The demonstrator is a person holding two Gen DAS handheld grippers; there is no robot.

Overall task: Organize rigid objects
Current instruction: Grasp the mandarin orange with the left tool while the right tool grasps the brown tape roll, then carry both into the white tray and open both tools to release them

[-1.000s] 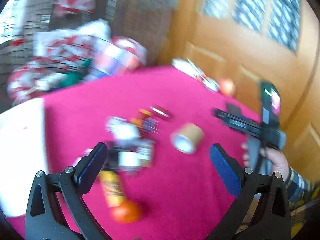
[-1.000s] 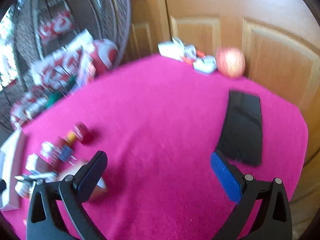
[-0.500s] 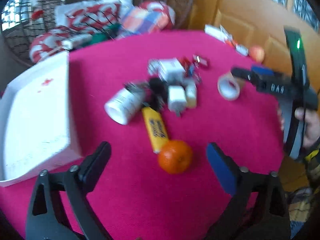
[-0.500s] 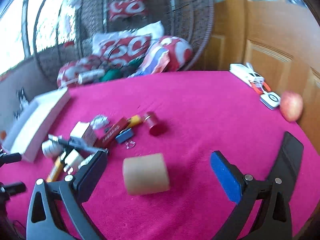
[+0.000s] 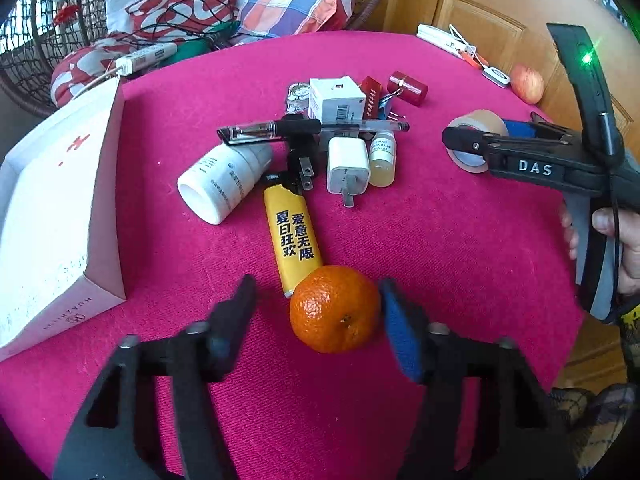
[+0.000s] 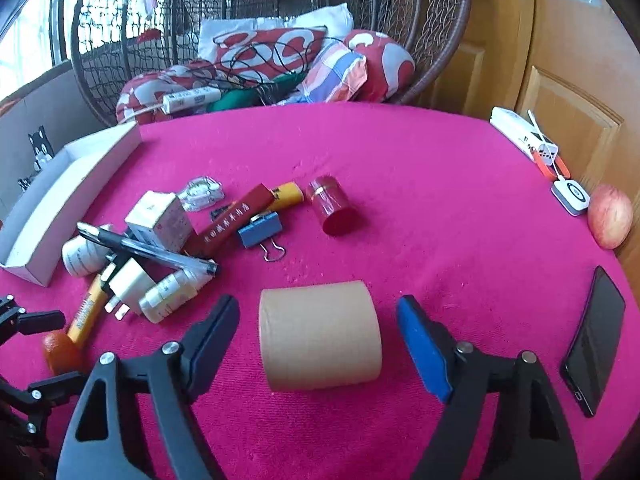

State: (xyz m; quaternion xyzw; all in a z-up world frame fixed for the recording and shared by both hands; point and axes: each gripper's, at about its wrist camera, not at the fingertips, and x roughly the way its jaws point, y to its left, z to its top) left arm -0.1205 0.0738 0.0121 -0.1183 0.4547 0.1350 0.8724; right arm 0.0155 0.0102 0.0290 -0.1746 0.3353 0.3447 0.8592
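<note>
The orange (image 5: 335, 309) lies on the pink tablecloth (image 5: 440, 248), touching the yellow lighter (image 5: 294, 240), between the closing jaws of the left gripper (image 5: 316, 308), whose blue pad meets it while the other stands clear. Right of the lighter, the tape roll (image 6: 319, 343) sits untouched between the right gripper's (image 6: 318, 322) closing jaws.

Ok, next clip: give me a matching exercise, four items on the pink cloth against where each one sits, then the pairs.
Items:
1. orange
2. tape roll
3. apple
4. pen

Places:
A. at the far right edge of the cloth, by the wooden door
B. between the left tongs, touching the yellow lighter
C. lying across the top of the pile
D. on its side between the right tongs

Pairs: 1-B, 2-D, 3-A, 4-C
</note>
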